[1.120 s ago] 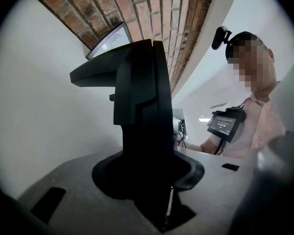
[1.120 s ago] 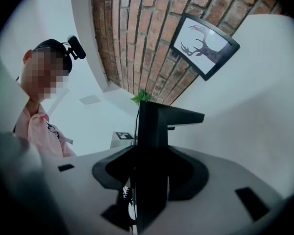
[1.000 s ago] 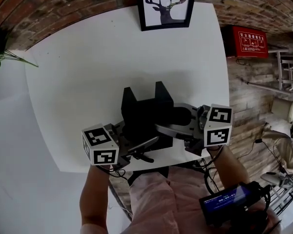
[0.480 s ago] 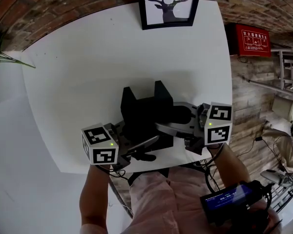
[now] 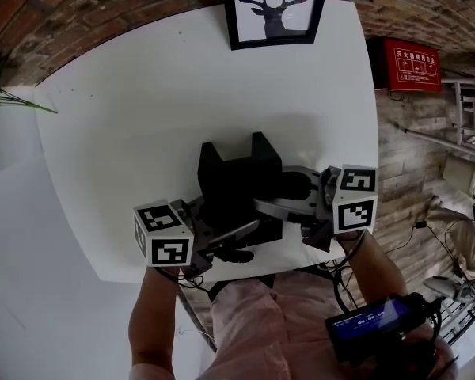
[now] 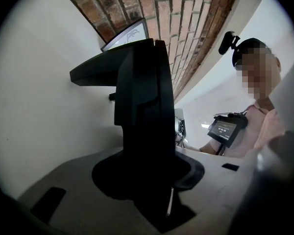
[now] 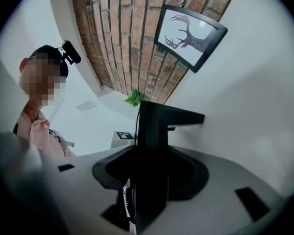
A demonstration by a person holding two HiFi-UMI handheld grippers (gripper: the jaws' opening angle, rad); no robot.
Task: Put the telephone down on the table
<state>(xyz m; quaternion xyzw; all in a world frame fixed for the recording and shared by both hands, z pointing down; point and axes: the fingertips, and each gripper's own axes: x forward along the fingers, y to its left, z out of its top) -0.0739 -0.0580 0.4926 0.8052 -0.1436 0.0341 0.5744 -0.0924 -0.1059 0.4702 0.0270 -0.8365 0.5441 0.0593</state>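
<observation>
I have the black telephone (image 5: pixel 236 182) clamped from both sides: left hand-held gripper (image 6: pixel 147 180) at its 7 o'clock, right hand-held gripper (image 7: pixel 149 175) at 4 o'clock, jaws pressed on it, at 6 o'clock on the white surface (image 5: pixel 127 133).

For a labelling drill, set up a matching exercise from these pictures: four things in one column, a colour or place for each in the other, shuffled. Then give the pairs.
Things:
1. telephone
2. table
3. deer picture
4. sign

Colour or place:
a. red, on the wooden wall
b. all black
c. white
d. framed, at the table's far edge

Pairs: 1-b, 2-c, 3-d, 4-a
</observation>
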